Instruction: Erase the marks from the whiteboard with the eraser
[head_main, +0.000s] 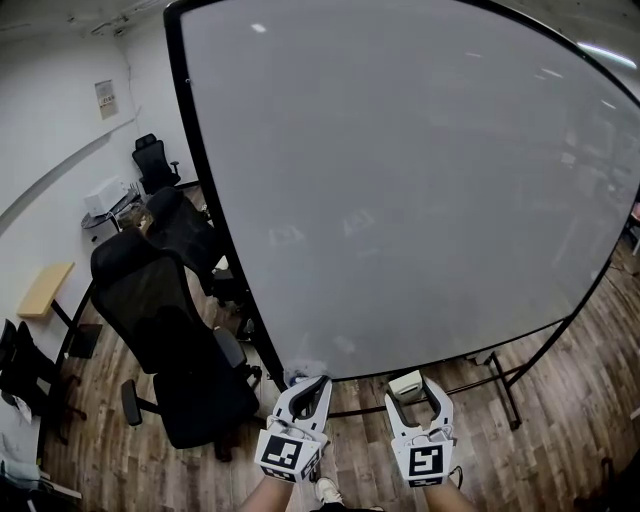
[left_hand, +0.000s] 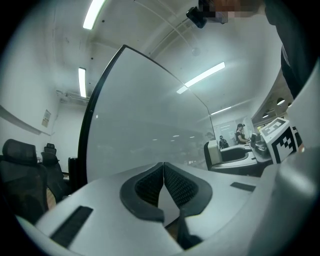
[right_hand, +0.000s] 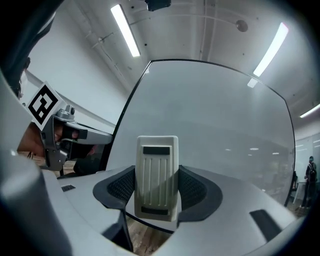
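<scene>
A large whiteboard (head_main: 400, 180) on a stand fills most of the head view, with faint grey smudges (head_main: 285, 236) near its lower middle. Both grippers are held low in front of its bottom edge, apart from the surface. My right gripper (head_main: 412, 384) is shut on a pale, ribbed eraser (head_main: 405, 382). In the right gripper view the eraser (right_hand: 156, 175) stands upright between the dark pads (right_hand: 192, 187), and the whiteboard (right_hand: 210, 120) rises behind it. My left gripper (head_main: 306, 384) is shut with nothing in it. Its pads (left_hand: 177, 185) meet at the tips before the whiteboard (left_hand: 145, 125).
Two black office chairs (head_main: 165, 330) stand just left of the board's black frame. The stand's legs (head_main: 505, 385) cross the wooden floor at lower right. A small wooden table (head_main: 45, 288) and a cabinet (head_main: 105, 198) line the left wall. People are working far off (left_hand: 241, 134).
</scene>
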